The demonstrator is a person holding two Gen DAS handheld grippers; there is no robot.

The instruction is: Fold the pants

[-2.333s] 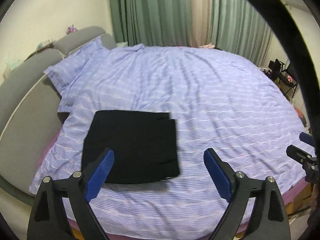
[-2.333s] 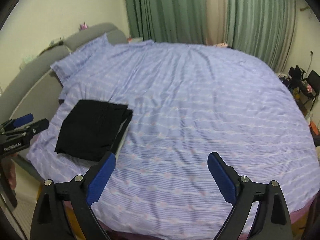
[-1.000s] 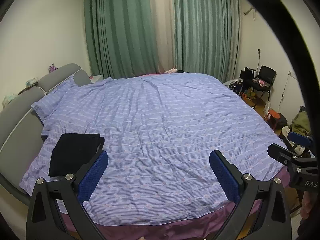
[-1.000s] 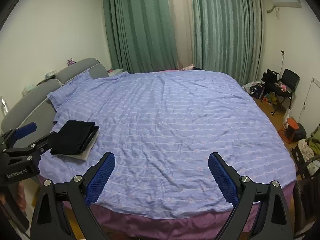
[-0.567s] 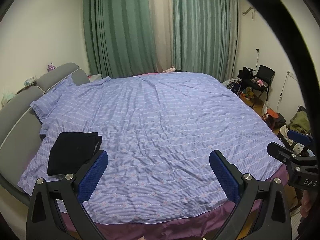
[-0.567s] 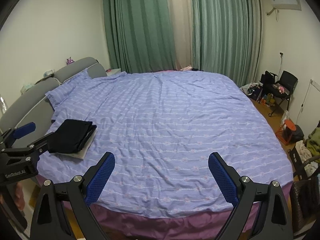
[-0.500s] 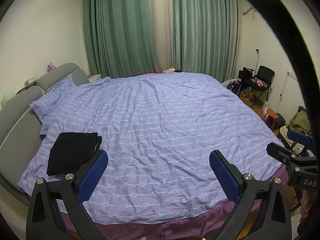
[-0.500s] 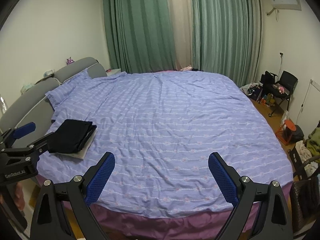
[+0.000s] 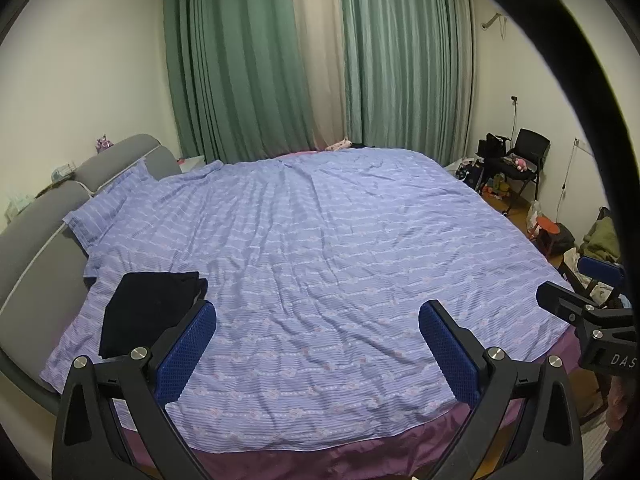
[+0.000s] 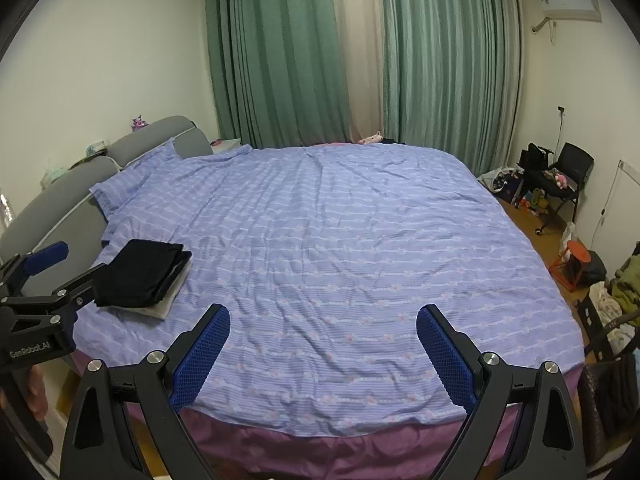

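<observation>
Both wrist views look across a bed [image 9: 320, 240] spread with a lilac striped cover [image 10: 340, 240], a purple sheet [image 10: 320, 444] showing beneath its near edge. The folded black pants [image 10: 142, 274] lie on the near left corner of the cover, stacked on a folded pale grey garment [image 10: 160, 308] whose edge shows below them; in the left wrist view the pants [image 9: 148, 312] sit just behind the left finger. The left gripper [image 9: 318, 352] is empty, jaws spread wide, held off the bed's near edge; the right gripper [image 10: 323, 354] is likewise empty with jaws wide apart. Each gripper appears at the edge of the other's view, with a hand [image 10: 34, 394] partly visible on the left gripper's handle. A grey padded headboard [image 9: 44, 248] and a matching pillow [image 9: 108, 204] bound the left side. Green curtains [image 9: 248, 64] with a pale centre panel hang behind. At right stand a black chair [image 10: 568, 176] holding bags and toys, an orange stool [image 10: 574, 264], and heaped clothes [image 10: 628, 276]. An air conditioner [image 10: 568, 2] is mounted high on the right wall.
</observation>
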